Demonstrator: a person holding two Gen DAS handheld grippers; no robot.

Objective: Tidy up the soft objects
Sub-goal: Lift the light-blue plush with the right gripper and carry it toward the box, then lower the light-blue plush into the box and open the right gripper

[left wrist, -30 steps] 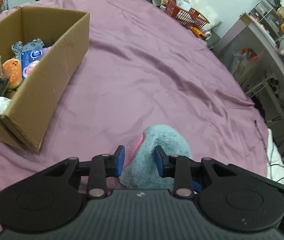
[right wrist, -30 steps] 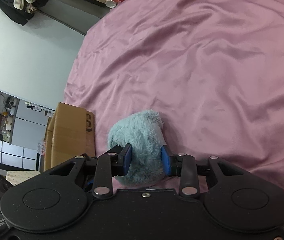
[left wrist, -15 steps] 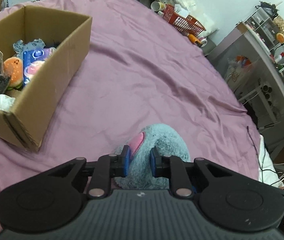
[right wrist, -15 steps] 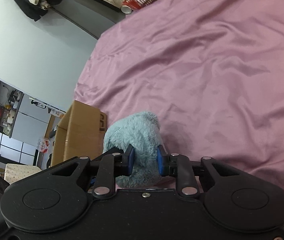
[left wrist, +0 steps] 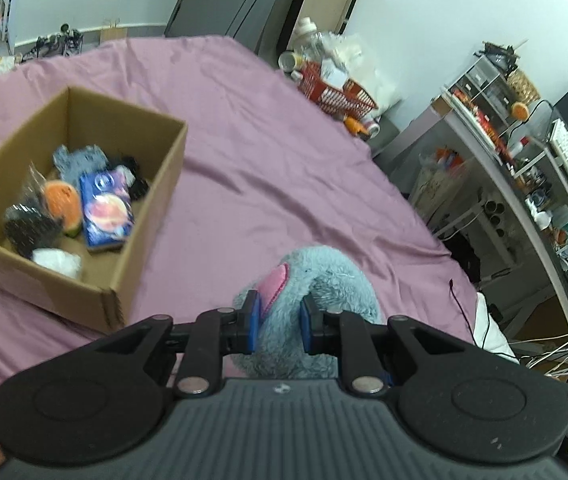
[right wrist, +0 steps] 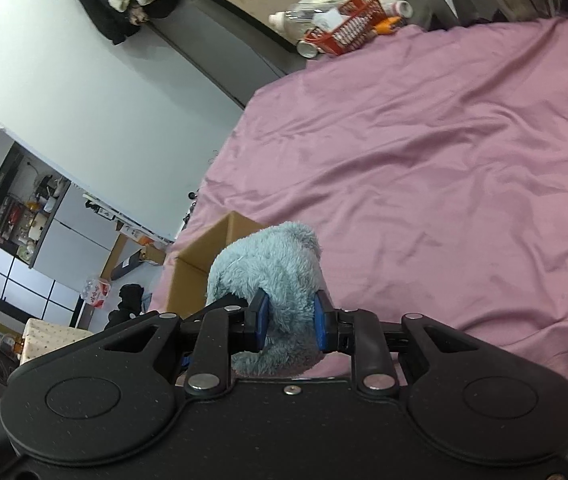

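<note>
Since the earlier frames, both grippers have been closed in on the blue plush toy (left wrist: 324, 280) and it's been lifted up off the purple bedsheet (left wrist: 263, 168), so more of the room is seen behind it now. Left gripper (left wrist: 279, 326) is clamped on the fluffy part next to the pink ear patch (left wrist: 272, 286), with the blue pads (left wrist: 252, 322) pressed right into the fur. Right gripper (right wrist: 291, 322) is squeezed shut on another bit of the same plush (right wrist: 271, 268), fur bulging out around the pads. So the toy is held by both grippers at once, above the bed. Cardboard box (left wrist: 139, 216) is seen to the left on the sheet, already loaded with an orange plush (left wrist: 63, 204), a blue packet (left wrist: 107, 208) and some other soft stuff. Red basket (left wrist: 336, 92) is parked at the far edge of the bed
</note>
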